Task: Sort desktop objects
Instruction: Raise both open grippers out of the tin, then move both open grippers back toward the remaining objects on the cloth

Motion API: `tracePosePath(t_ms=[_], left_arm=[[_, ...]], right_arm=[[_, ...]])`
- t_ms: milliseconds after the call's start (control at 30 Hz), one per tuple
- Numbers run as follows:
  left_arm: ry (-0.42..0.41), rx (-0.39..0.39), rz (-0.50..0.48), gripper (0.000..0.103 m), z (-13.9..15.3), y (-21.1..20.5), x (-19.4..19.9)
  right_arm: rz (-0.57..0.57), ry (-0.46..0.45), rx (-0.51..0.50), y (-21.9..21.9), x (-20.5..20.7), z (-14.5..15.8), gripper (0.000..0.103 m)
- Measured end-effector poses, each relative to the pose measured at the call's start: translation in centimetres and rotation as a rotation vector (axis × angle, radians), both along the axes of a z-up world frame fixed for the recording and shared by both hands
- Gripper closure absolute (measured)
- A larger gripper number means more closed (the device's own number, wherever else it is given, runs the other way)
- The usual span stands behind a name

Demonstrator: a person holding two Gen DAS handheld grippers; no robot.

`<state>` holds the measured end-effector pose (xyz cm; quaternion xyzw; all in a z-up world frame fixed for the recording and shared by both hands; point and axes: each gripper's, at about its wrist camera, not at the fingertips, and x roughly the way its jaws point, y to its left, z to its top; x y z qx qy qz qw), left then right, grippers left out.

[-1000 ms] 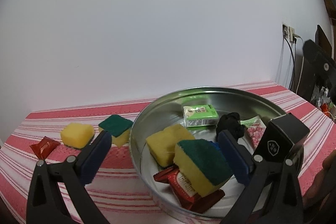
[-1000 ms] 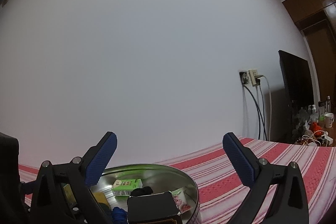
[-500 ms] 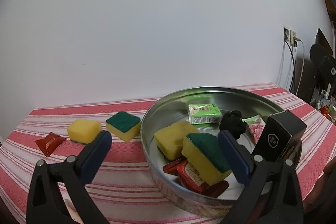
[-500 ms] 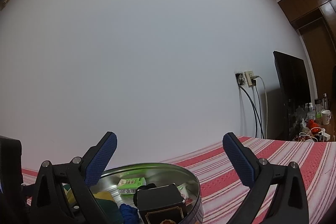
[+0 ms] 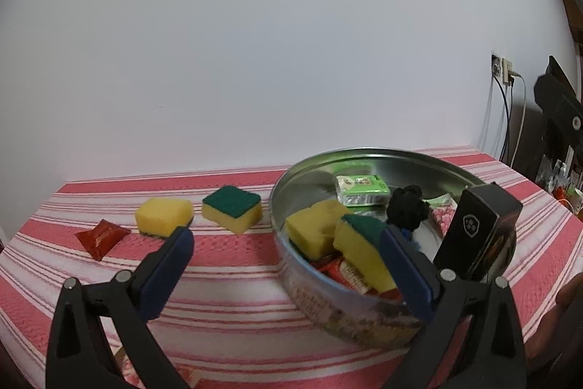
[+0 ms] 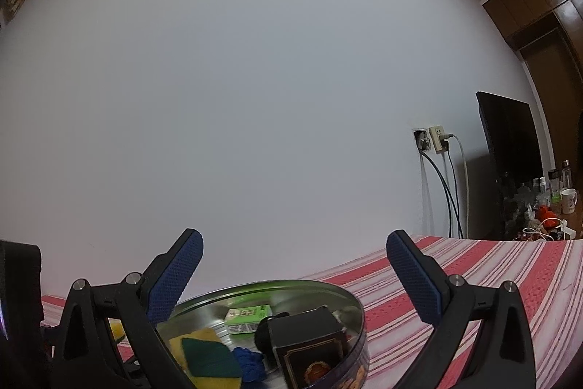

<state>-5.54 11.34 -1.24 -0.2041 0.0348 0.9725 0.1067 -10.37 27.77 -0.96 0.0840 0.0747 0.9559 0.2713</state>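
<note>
Where red packets (image 5: 349, 274) underlie sponges (image 5: 359, 250), labels unreadable

counter cloth (image 5: 233, 283): red and pink stripes with thin white lines
round tin (image 5: 364, 157): silver metal, printed pattern on its outer wall
sponges on the cloth (image 5: 233, 211): one yellow with a dark green top, one (image 5: 164, 216) all yellow
sachet (image 5: 102, 237): red
sponges in the tin (image 5: 364, 252): yellow and green
small packet (image 5: 360, 190): light green and white
box (image 5: 473, 232): black with a pale emblem
gripper pads (image 5: 167, 274): blue, on black arms
wall (image 6: 255, 97): plain white
</note>
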Motion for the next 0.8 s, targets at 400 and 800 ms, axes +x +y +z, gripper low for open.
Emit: tracePosePath(t_ms=[400, 800], left_arm=[[-0.028, -0.038, 0.079, 0.001, -0.4, -6.5, 0.0], [-0.124, -0.047, 0.263, 0.001, -1.4, -18.0, -3.9]], right_arm=[[0.113, -0.005, -0.003, -3.5, -0.3, 0.0, 0.001], [0.402, -0.207, -0.001, -8.6, -3.8, -0.5, 0.001]])
